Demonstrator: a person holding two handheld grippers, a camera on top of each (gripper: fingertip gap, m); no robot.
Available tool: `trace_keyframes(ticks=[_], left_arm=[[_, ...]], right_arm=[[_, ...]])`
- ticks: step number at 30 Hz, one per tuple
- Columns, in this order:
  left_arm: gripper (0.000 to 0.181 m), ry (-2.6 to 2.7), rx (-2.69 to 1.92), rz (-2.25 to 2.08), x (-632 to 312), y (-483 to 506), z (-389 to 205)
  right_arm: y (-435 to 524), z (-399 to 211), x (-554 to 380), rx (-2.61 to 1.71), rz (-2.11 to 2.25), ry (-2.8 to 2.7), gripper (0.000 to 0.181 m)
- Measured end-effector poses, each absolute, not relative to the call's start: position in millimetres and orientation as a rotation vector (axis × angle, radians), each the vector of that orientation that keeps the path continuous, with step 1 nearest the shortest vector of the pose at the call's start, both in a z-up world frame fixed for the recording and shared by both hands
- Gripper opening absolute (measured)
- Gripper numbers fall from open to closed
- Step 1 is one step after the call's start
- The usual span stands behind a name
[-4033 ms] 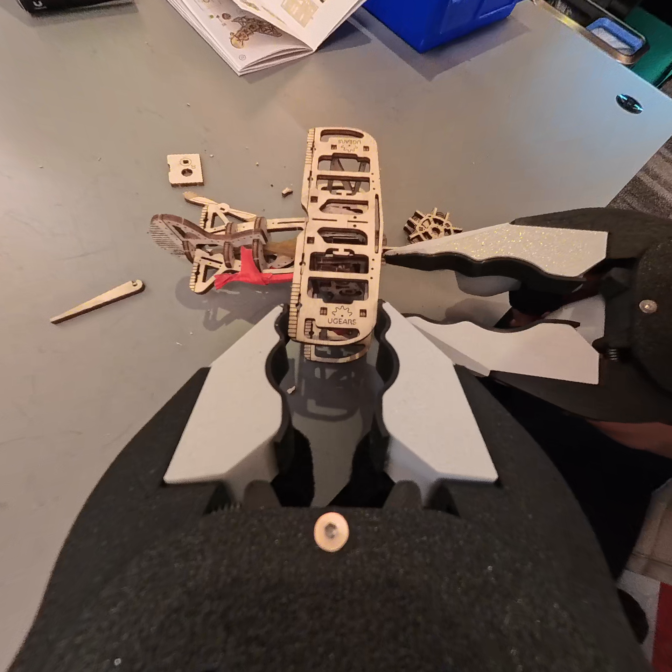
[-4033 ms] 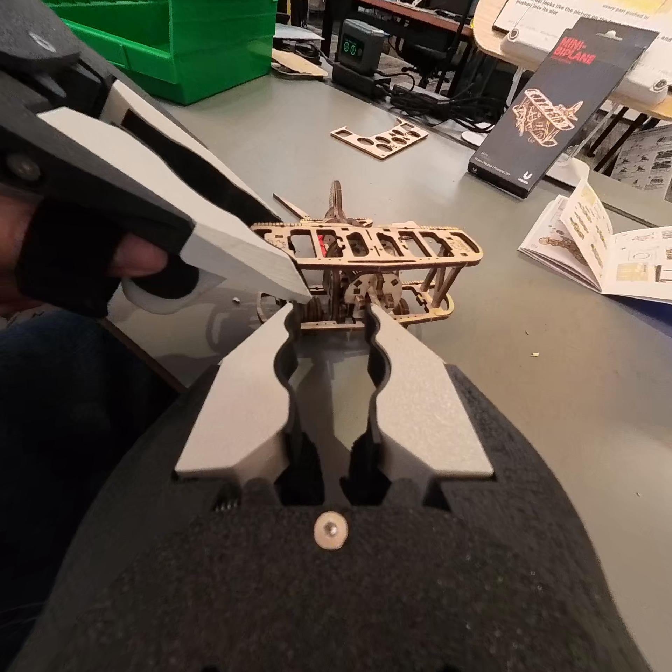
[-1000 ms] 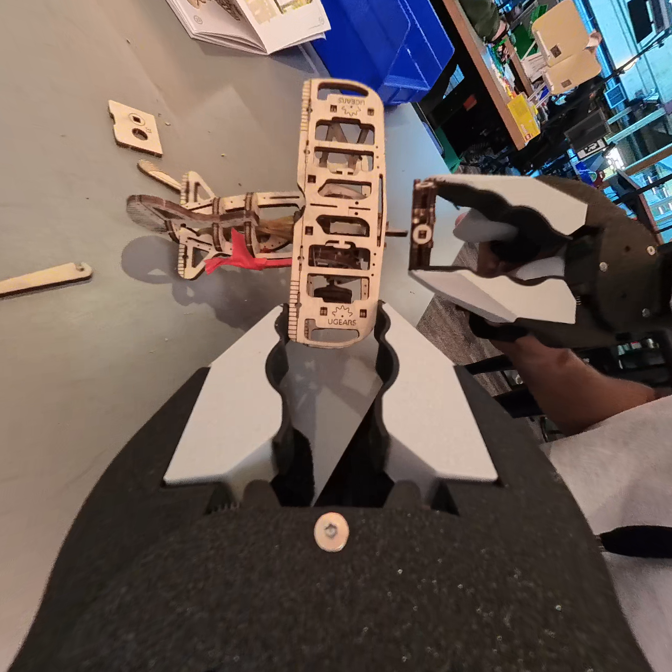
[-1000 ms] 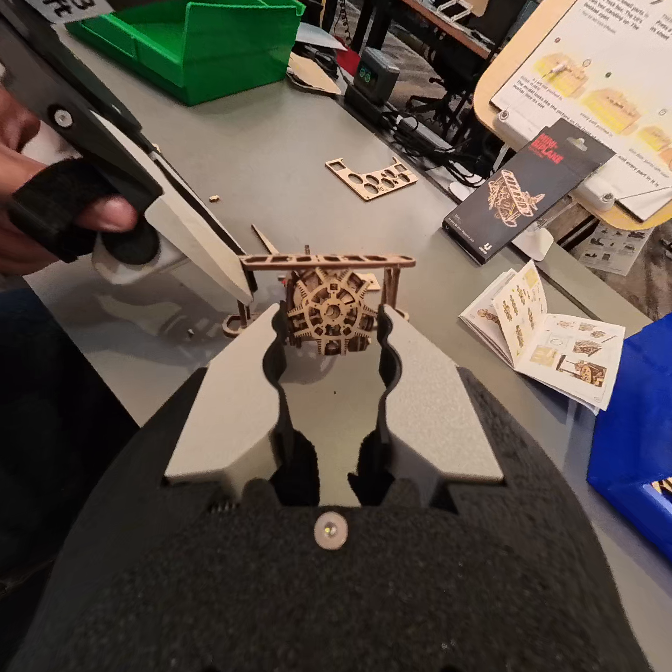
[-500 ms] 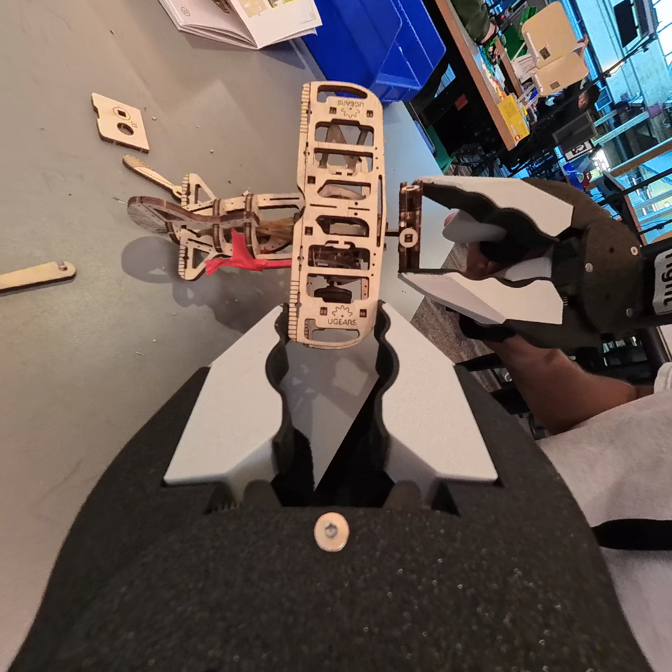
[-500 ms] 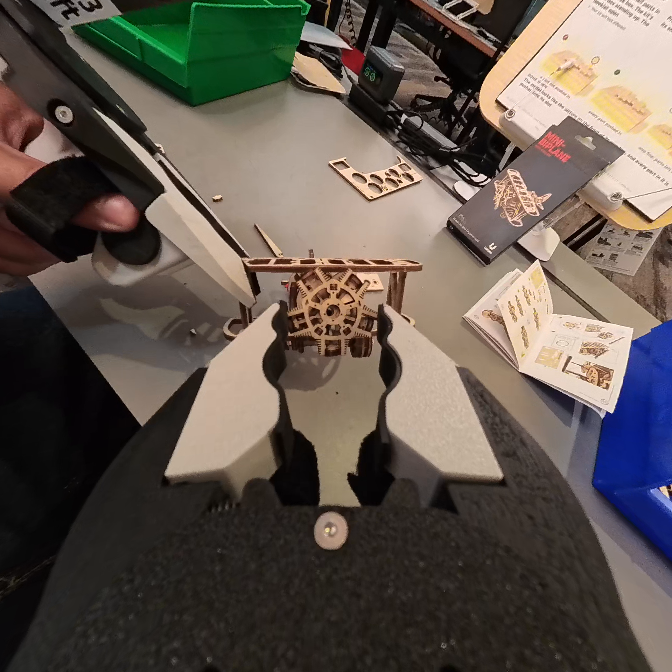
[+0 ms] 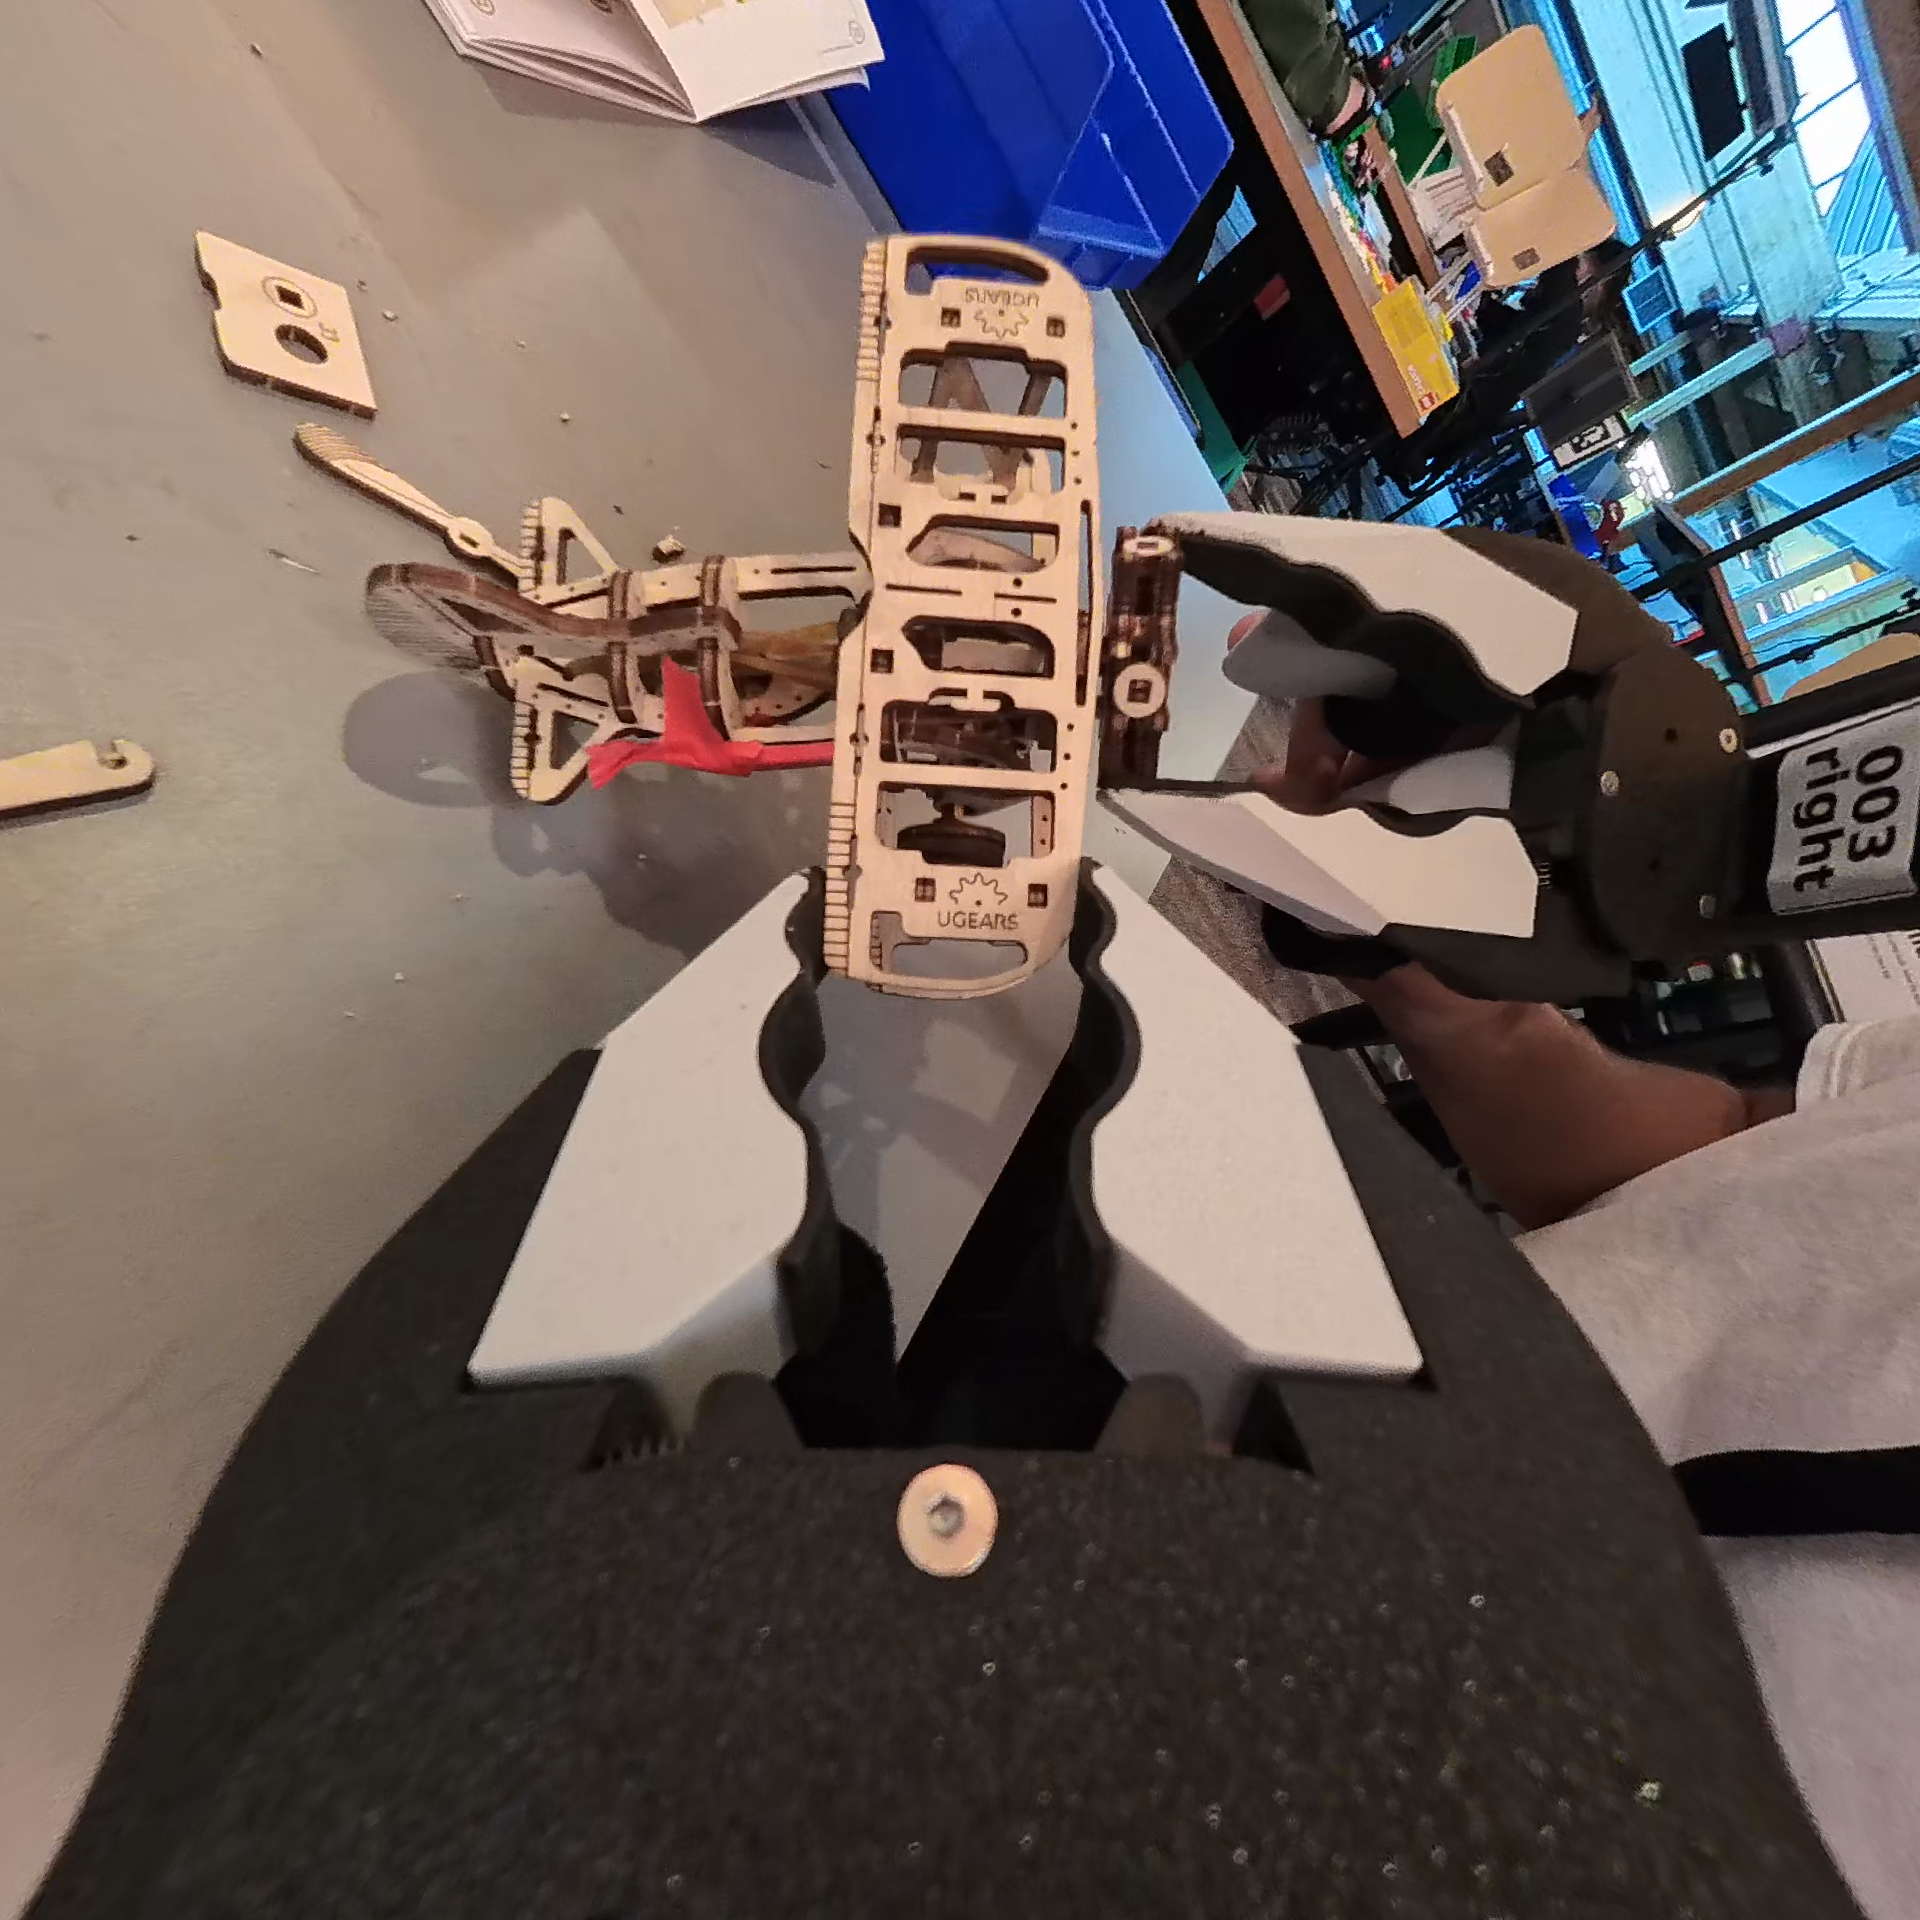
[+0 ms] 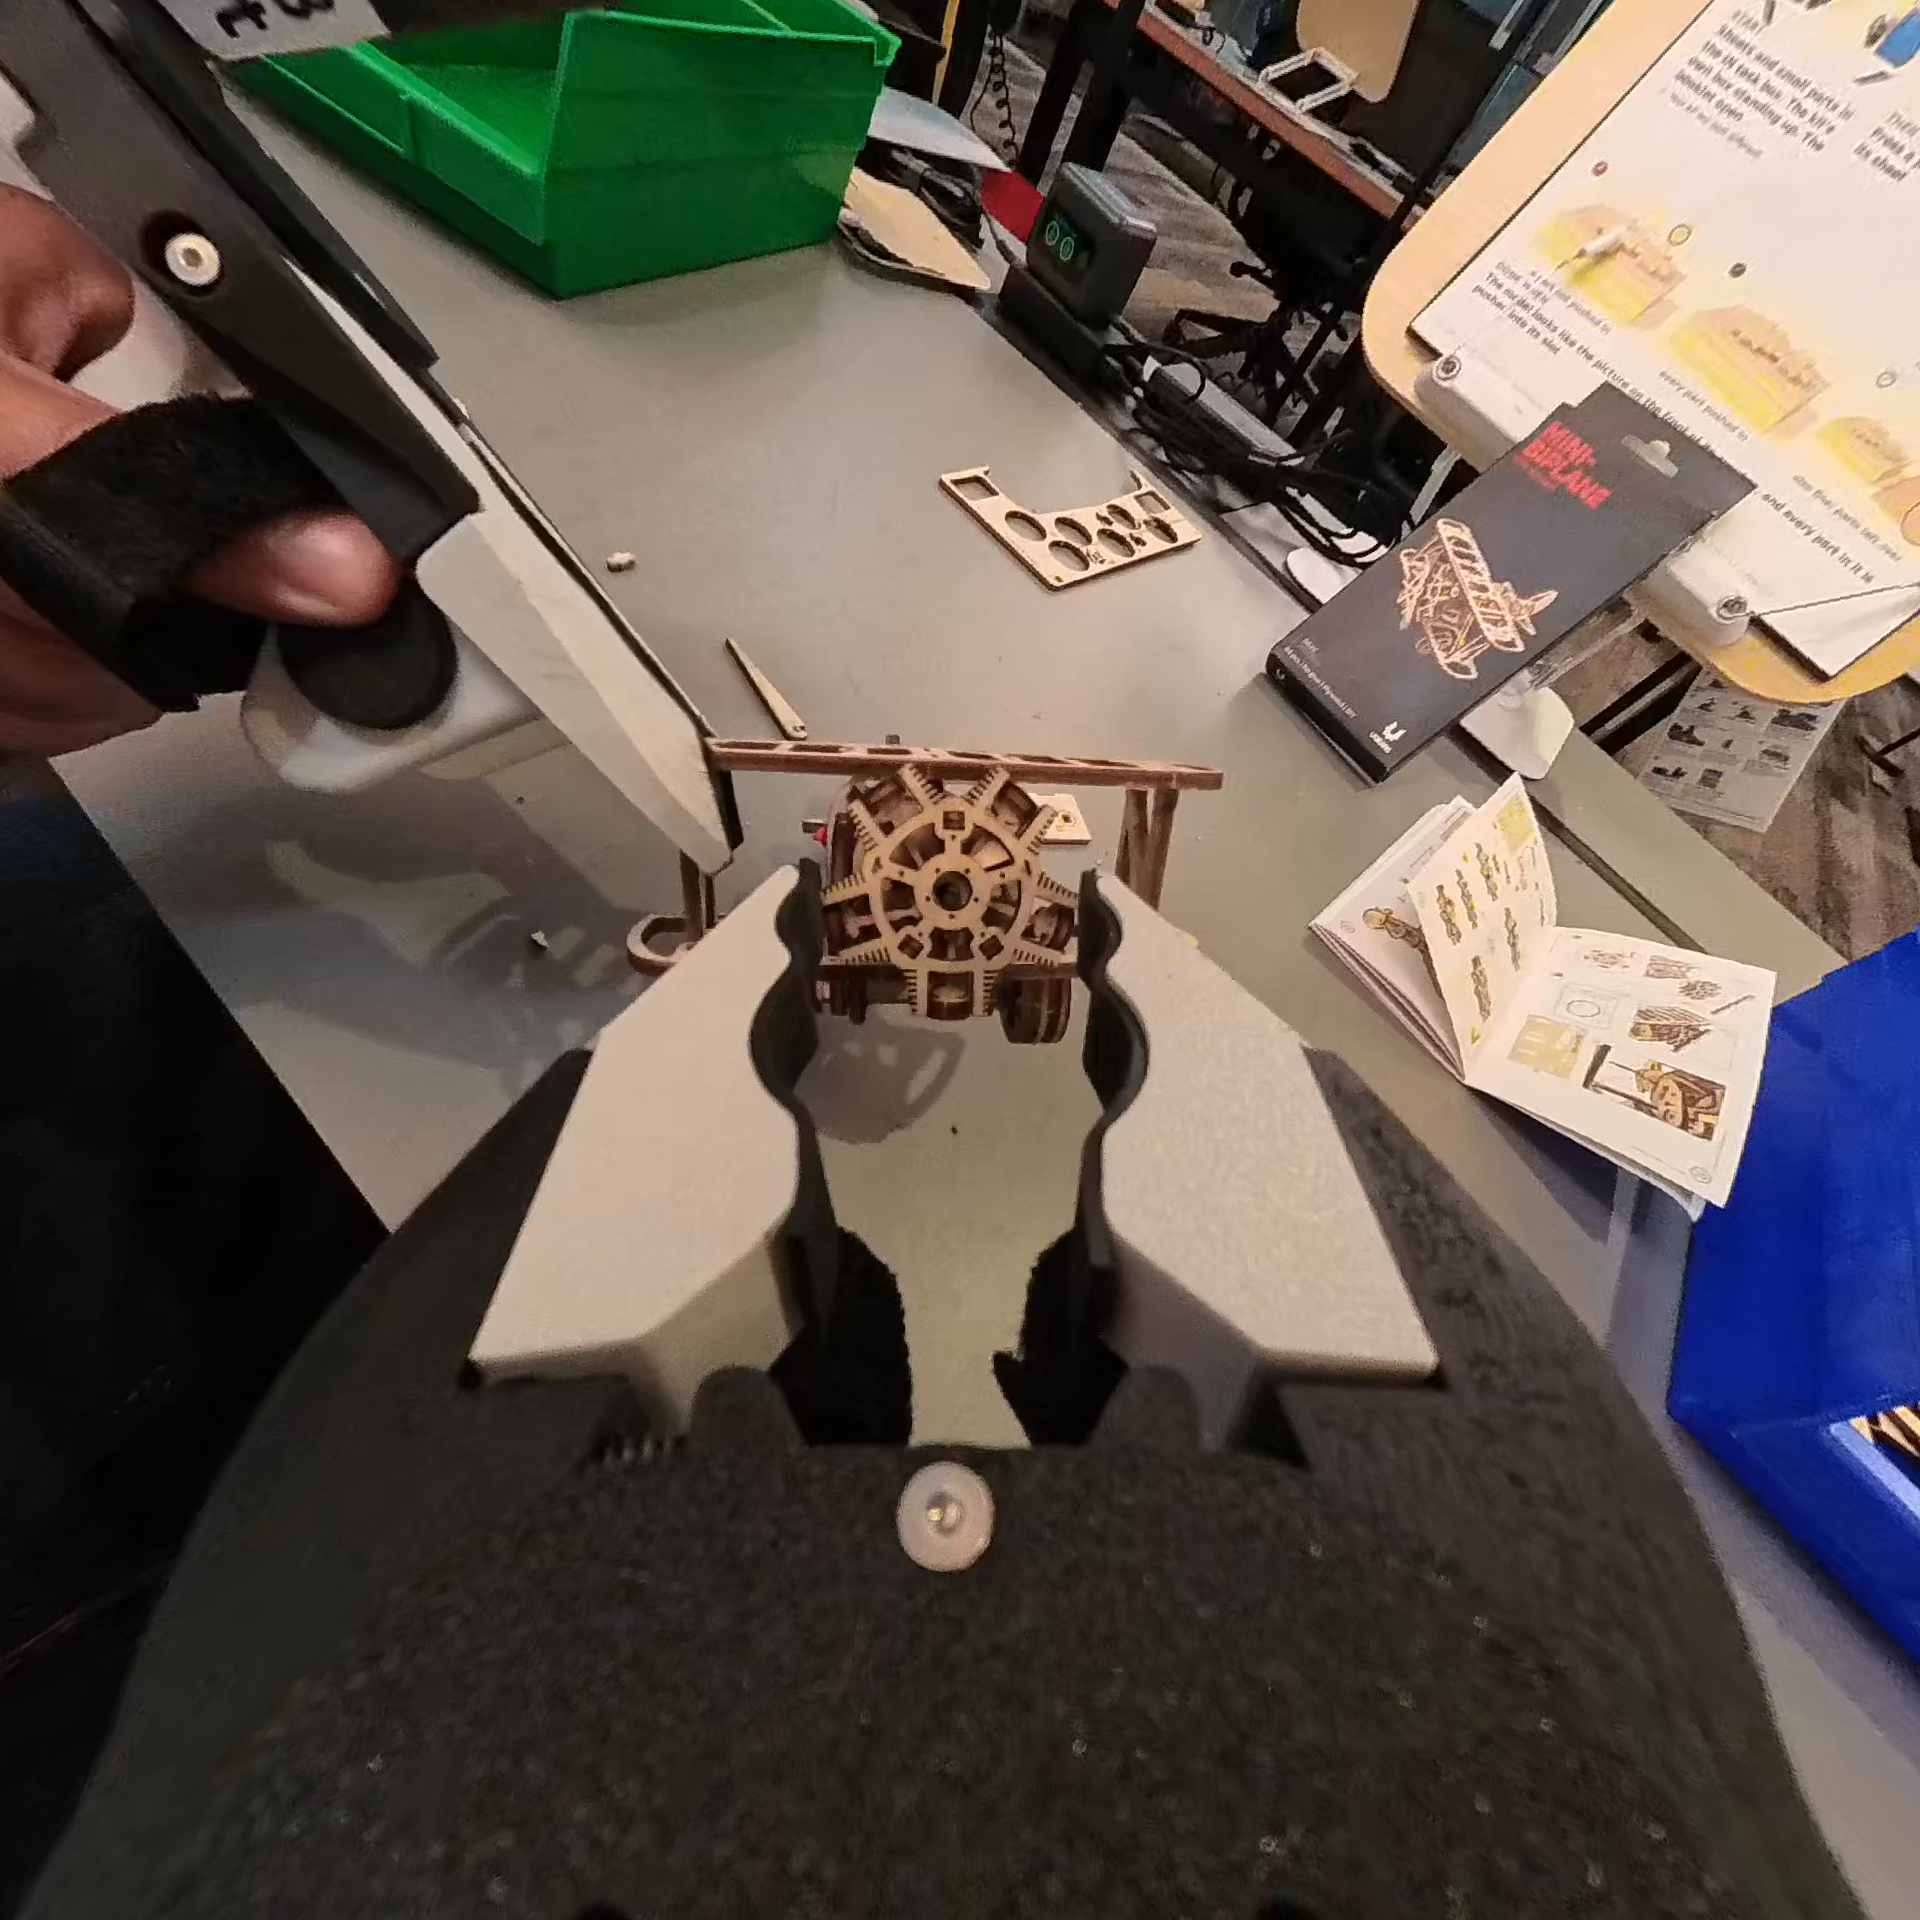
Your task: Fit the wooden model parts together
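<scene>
A wooden biplane [image 7: 956, 623] with a red tape strip on its body is at the near edge of the grey table [image 7: 260, 1039]. My left gripper [image 7: 951, 935] is shut on the end of its top wing. It also shows in the right wrist view [image 8: 717, 821]. My right gripper [image 8: 940, 904] is shut on a round, toothed wooden engine part [image 8: 940, 894] and holds it flat against the plane's nose. In the left wrist view the right gripper [image 7: 1143, 675] sits just right of the wings with the part [image 7: 1138, 665] edge-on. The joint itself is hidden.
Loose wooden pieces lie on the table: a square plate [image 7: 281, 327], a blade [image 7: 395, 488], a strip [image 7: 62, 774], a cut-out sheet [image 8: 1070, 530]. An open booklet [image 8: 1538, 1018], a blue bin [image 8: 1818, 1247], a black package [image 8: 1507, 582] and a green bin [image 8: 582, 135] stand around.
My right gripper took the engine part from the table and has moved it in against the plane's nose. My left gripper has kept its hold on the wing.
</scene>
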State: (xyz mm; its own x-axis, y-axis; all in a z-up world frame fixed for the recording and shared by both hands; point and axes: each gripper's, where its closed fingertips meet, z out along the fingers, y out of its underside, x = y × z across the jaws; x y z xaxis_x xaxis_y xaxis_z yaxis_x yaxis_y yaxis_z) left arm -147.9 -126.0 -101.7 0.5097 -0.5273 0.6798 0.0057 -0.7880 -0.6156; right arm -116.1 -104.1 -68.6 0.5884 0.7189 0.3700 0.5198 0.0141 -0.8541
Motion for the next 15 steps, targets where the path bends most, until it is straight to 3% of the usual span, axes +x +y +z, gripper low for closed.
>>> trace_keyframes(ticks=[11, 15], left_arm=[[0.043, 0.526, -2.206, -1.087, -149.8, -125.3, -107.4], [0.044, 0.564, -2.207, -1.046, -150.4, -127.4, -109.2]], right_arm=[[-109.6, -74.4, -114.4, -1.703, 0.374, -0.988, 0.05], [-117.7, -68.8, -109.9, -1.707, 0.414, -1.026, 0.064]])
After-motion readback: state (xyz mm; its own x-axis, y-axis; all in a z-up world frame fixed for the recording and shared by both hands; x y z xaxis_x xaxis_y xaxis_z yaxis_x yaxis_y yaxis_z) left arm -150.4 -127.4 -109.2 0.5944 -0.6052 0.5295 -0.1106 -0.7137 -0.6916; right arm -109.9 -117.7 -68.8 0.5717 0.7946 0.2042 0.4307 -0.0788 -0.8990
